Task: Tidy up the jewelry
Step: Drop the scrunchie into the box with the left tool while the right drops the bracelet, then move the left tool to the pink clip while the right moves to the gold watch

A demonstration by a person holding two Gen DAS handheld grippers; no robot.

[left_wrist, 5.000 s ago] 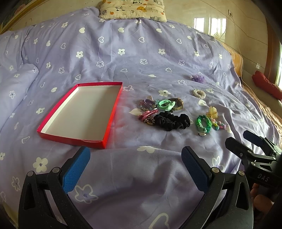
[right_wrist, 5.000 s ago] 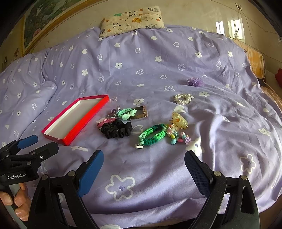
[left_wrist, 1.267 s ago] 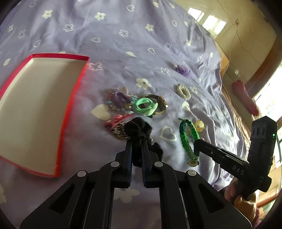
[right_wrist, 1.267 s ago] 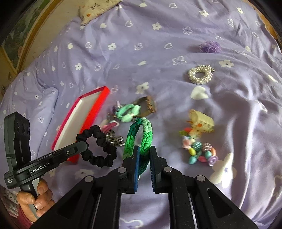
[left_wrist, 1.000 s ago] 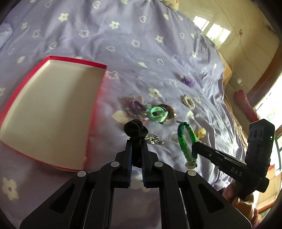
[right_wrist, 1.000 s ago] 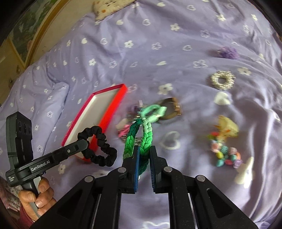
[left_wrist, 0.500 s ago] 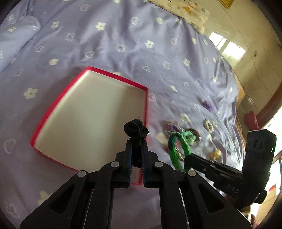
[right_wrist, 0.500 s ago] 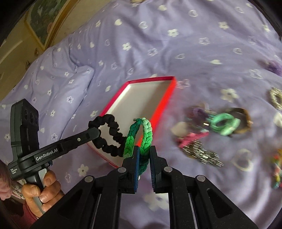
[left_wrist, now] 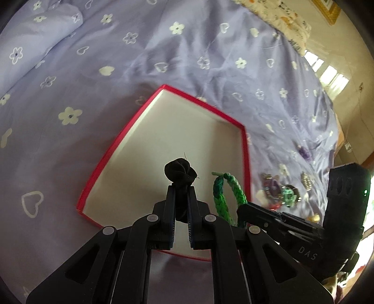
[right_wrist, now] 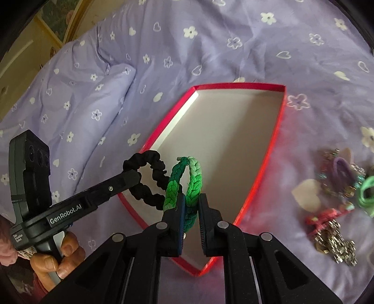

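Note:
A shallow red tray (left_wrist: pixel 112 149) with a white inside lies on the purple bedspread; it also shows in the right wrist view (right_wrist: pixel 264 173). My left gripper (left_wrist: pixel 180 190) is shut on a black scrunchie (left_wrist: pixel 180 169) and holds it above the tray's near half; the scrunchie also shows in the right wrist view (right_wrist: pixel 149 184). My right gripper (right_wrist: pixel 190 201) is shut on a green braided bracelet (right_wrist: pixel 187 180), also above the tray, just right of the scrunchie. The bracelet also shows in the left wrist view (left_wrist: pixel 228 194).
Loose jewelry lies on the bedspread right of the tray: a purple hair tie (right_wrist: pixel 342 167), a pink clip (right_wrist: pixel 327 216), a silver chain (right_wrist: pixel 336 245) and a light green band (right_wrist: pixel 367 191). A patterned pillow (left_wrist: pixel 280 14) lies at the bed's far end.
Both grippers have carried the scrunchie and the bracelet left from the jewelry pile to above the tray. Both stay shut on their items.

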